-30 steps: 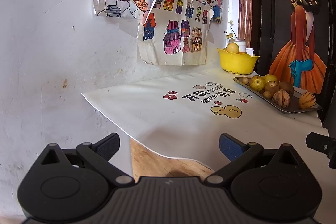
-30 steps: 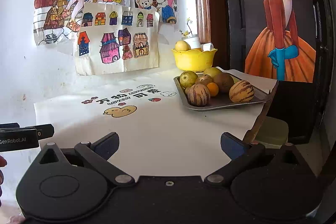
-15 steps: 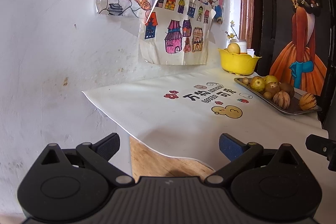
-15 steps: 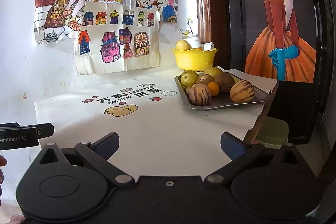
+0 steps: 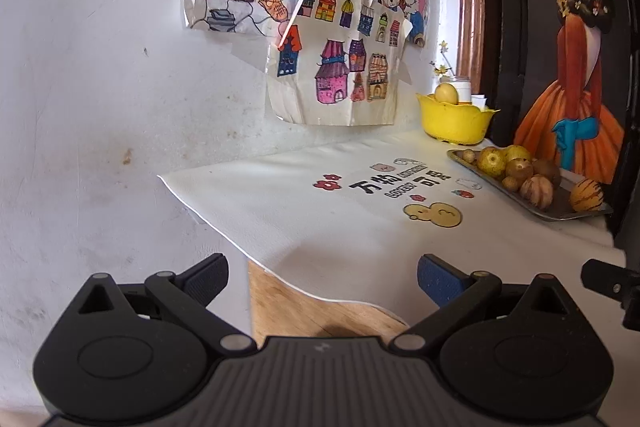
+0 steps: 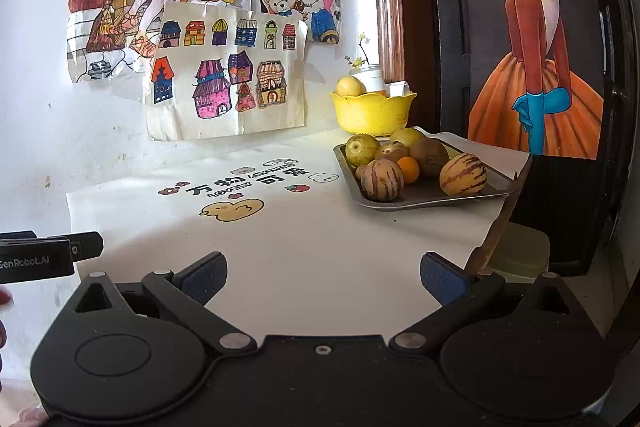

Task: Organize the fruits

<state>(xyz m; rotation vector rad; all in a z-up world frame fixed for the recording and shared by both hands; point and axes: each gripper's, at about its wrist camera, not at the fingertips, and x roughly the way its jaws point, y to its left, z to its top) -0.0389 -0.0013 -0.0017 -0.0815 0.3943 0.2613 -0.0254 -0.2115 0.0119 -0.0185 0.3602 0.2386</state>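
Hovering at the near edge of the table [image 6: 320,259], the right gripper [image 6: 322,277] has its jaws spread wide with nothing between them, and the left gripper [image 5: 322,277] is just as open and empty over the table's near left corner, where bare wood [image 5: 304,311] shows past the white cloth [image 5: 312,211]. On the far right of the table a metal tray [image 6: 432,193] holds the fruits: two striped melons [image 6: 382,179] and [image 6: 463,174], a small orange [image 6: 409,169] between them, a brown kiwi [image 6: 429,156], a green fruit [image 6: 362,150] and a yellow one [image 6: 407,137] behind. Just beyond the tray, close to the wall, a yellow bowl [image 6: 372,113] carries one pale yellow fruit [image 6: 350,85]. Both grippers are well apart from the tray and the bowl. Printed on the cloth are a yellow duck [image 6: 232,209] and black lettering. Coloured drawings [image 6: 228,83] hang on the white wall above the table
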